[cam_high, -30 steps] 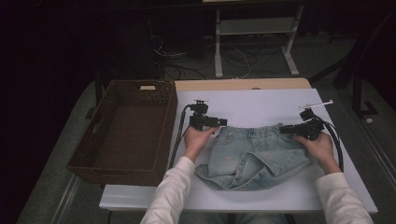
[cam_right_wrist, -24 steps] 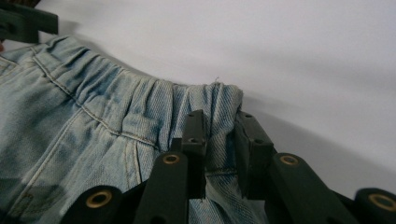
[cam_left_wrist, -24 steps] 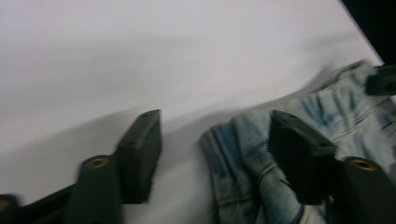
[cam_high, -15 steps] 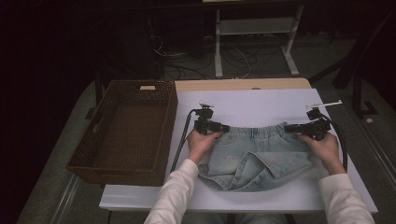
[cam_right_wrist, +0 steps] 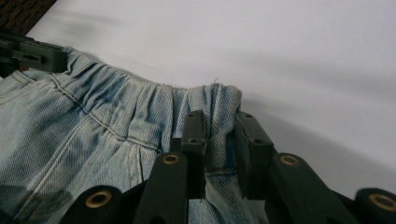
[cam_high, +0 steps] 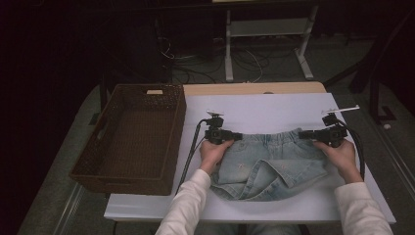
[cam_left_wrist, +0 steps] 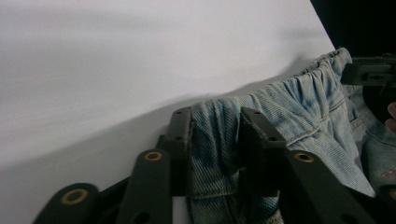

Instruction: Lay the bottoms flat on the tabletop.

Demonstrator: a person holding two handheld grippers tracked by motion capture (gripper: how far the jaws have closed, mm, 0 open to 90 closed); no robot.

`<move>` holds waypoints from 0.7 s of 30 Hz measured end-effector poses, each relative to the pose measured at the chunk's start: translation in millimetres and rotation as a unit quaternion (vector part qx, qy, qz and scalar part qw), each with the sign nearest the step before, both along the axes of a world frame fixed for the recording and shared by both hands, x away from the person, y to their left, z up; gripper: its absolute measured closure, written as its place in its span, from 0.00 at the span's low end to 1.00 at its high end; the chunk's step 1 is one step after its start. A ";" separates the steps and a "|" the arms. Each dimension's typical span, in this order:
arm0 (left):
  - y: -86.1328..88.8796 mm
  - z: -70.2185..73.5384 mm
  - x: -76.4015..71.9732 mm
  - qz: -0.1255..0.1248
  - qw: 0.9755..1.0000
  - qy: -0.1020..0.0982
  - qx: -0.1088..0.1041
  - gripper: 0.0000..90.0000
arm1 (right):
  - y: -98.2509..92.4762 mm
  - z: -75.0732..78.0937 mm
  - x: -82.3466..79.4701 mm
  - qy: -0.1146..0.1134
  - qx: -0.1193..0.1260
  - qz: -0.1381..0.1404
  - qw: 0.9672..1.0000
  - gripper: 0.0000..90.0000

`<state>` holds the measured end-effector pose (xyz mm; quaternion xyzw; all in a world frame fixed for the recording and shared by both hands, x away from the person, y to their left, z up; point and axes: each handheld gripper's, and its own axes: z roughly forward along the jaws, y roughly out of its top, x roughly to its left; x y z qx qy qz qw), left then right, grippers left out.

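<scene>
Denim shorts (cam_high: 266,164): flat on the white table (cam_high: 274,110), waistband toward 12 o'clock.
Left gripper (cam_high: 236,136): jaws just closing, pinching the waistband's 9 o'clock corner.
Right gripper (cam_high: 302,133): clamped on the 3 o'clock corner.
Wicker basket (cam_high: 129,174): at 9 o'clock.
</scene>
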<state>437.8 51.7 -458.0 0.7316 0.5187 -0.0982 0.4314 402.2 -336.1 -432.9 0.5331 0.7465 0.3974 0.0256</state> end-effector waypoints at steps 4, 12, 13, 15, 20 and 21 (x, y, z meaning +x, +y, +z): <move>-1.5 0.0 -0.7 -0.001 1.000 -0.005 0.005 0.81 | -0.5 -0.9 0.4 0.004 0.001 -0.001 1.000 0.83; -0.5 3.9 0.3 -0.019 0.999 -0.023 0.011 0.89 | -1.4 0.7 -0.2 0.005 0.006 -0.001 1.000 0.83; -0.8 6.2 2.3 -0.026 0.999 -0.018 0.017 0.90 | -1.2 1.3 0.0 0.004 0.006 -0.001 1.000 0.83; -2.3 14.0 6.8 -0.041 0.998 -0.019 0.035 0.90 | -1.5 2.4 1.4 0.011 0.011 -0.004 1.000 0.83; -5.7 41.9 14.2 -0.048 0.997 -0.047 0.037 0.91 | -4.3 11.0 7.5 0.006 0.023 -0.004 1.000 0.84; -6.0 47.7 14.7 -0.047 0.997 -0.055 0.034 0.91 | -6.1 13.0 8.8 0.006 0.026 -0.004 1.000 0.84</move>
